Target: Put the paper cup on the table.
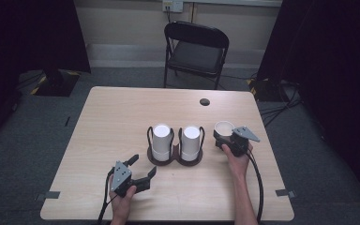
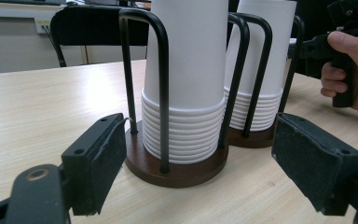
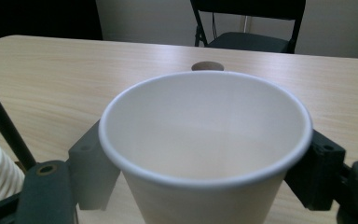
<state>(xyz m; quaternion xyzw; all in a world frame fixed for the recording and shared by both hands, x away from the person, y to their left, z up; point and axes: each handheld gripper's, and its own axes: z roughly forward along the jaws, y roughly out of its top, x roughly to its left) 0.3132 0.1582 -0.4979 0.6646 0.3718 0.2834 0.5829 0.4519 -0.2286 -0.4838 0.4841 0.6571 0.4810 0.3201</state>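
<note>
Cup (image 3: 205, 140) stands upright, mouth up, between the jaws of the right gripper (image 1: 228, 140), at the right of the table (image 1: 122, 108), just beside the two cup holders. In the right gripper view a jaw flanks the cup wall on each side; whether the pads press on it or merely bracket it cannot be told, since the cup's rim hides the contact, so the jaws read as part closed around the cup with the grip unconfirmed. The cup's base appears to be on or near the tabletop, which suggests it is being set down or taken up there, apart from the stacks. Left gripper (image 1: 140, 176) rests low near the front edge, its jaws spread wide with nothing between them, and it faces the left holder (image 2: 177, 168), a brown round base with black wire hoops. That holder keeps a stack of white cups (image 2: 186, 84) mouth down, the hoops guarding the stack from tipping; the second stack (image 2: 261, 70) sits in the twin holder touching it. The left gripper's position looks like readiness to steady the holder base. A folding chair (image 1: 196, 49) stands beyond the far edge, and a small dark round cap (image 1: 205, 101) sits in the tabletop.
</note>
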